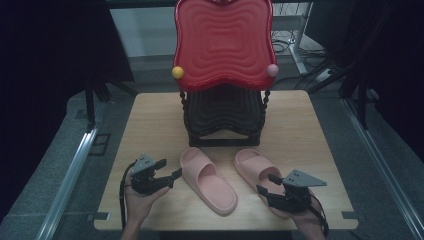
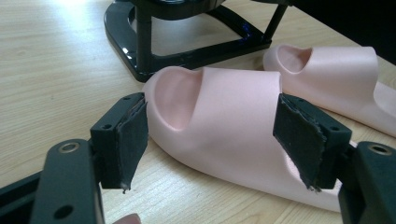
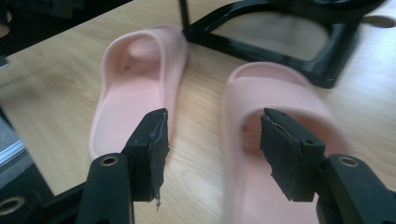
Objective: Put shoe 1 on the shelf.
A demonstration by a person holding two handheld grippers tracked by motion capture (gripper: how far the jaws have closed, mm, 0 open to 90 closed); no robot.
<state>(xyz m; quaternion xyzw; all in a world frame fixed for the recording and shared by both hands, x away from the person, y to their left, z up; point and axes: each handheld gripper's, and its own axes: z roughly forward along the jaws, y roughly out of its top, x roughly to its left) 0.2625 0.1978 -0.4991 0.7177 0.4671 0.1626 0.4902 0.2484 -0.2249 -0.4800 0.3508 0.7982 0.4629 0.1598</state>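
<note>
1. Left gripper [image 1: 168, 169]: black two-jaw tongs, spread wide, gripping nothing. In the left gripper view its pads [image 2: 128, 140] stand on either side of the strap of the left pale-pink moulded foam slipper [image 1: 207, 178], apart from it.
2. Right gripper [image 1: 267, 183]: same make, jaws also wide apart and empty. It hovers above the heel end of the right pale-pink moulded foam slipper [image 1: 255, 167]; whether a pad touches the sole cannot be told.
3. Both slippers lie flat on the light wooden table [image 1: 150, 130], toes toward the rack, heels toward the person, a bare strip of tabletop between them.
4. Two-tier shoe rack, glossy black ribbed lower shelf [image 1: 222, 107] under a red ribbed plastic upper shelf [image 1: 222, 40], with a yellow knob [image 1: 177, 72] and a pink knob [image 1: 272, 70] at its front corners. Stands at the back middle of the table; no shoe on either shelf.
5. Progress, as judged: early. Neither slipper is grasped or lifted. Left to do: close on each slipper, carry it, and set it on the rack.
</note>
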